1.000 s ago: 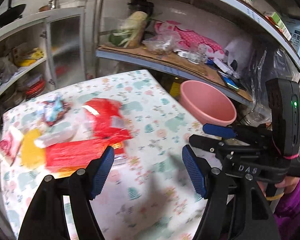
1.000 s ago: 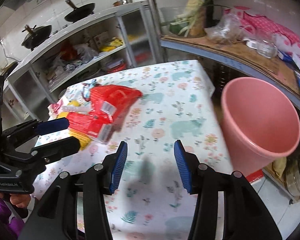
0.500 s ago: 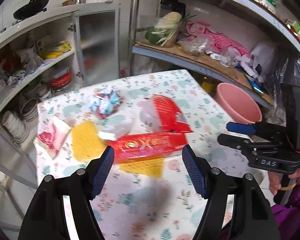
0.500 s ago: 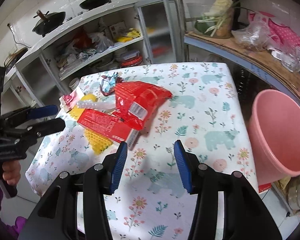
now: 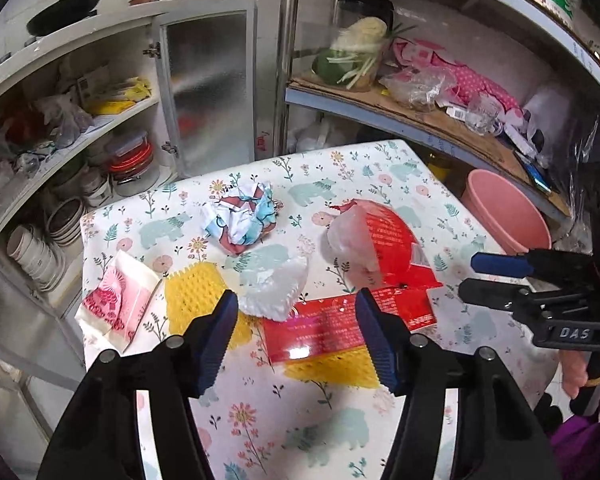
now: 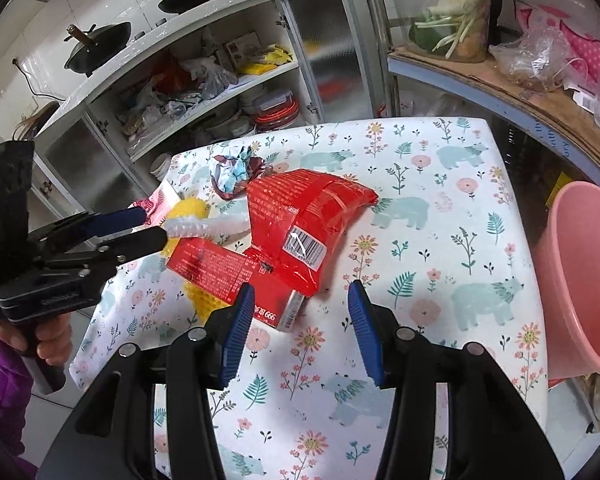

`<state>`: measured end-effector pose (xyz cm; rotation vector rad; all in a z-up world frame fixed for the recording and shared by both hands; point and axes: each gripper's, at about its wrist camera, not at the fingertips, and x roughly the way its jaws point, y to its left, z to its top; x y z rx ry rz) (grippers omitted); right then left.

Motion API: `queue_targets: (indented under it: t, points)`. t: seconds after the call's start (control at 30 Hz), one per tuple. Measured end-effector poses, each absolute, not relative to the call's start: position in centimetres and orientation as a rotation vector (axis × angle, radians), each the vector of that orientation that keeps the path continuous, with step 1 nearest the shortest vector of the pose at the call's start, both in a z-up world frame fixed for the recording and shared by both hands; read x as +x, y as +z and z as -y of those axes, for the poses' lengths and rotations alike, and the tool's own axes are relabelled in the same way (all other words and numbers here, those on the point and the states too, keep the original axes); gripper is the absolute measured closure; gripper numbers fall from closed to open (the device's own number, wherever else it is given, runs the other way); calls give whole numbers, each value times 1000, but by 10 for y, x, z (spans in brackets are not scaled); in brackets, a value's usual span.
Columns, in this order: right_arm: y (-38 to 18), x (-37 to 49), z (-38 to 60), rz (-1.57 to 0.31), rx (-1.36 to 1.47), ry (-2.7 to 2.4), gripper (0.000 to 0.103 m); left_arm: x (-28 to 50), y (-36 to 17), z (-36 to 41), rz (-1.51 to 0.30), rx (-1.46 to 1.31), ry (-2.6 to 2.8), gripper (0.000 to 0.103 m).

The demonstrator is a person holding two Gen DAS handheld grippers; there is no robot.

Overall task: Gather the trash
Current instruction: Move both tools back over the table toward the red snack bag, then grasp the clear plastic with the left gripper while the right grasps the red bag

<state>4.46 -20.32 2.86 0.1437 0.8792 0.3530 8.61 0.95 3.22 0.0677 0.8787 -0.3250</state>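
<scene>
- Several pieces of trash lie uncollected on the table (image 5: 380, 168); the pink bucket (image 6: 580, 280) beside it looks empty, so the job seems barely begun.
- Left gripper (image 5: 292, 336), empty with jaws closing, hovers above the flat red wrapper (image 5: 340, 328) and white wad (image 5: 276, 284).
- Right gripper (image 6: 300, 328) hangs spread and empty just before the red bag (image 6: 304, 220).

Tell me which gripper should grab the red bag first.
Probably right: the right gripper is open, just short of the red bag. The left gripper, jaws closing on nothing, faces the flat red wrapper.
</scene>
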Motion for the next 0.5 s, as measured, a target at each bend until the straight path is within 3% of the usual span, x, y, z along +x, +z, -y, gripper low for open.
queue_targets:
  t: [0.5]
  points:
    - [18, 70, 194, -941, 184, 364, 54, 107, 7, -28, -920, -32, -358, 53]
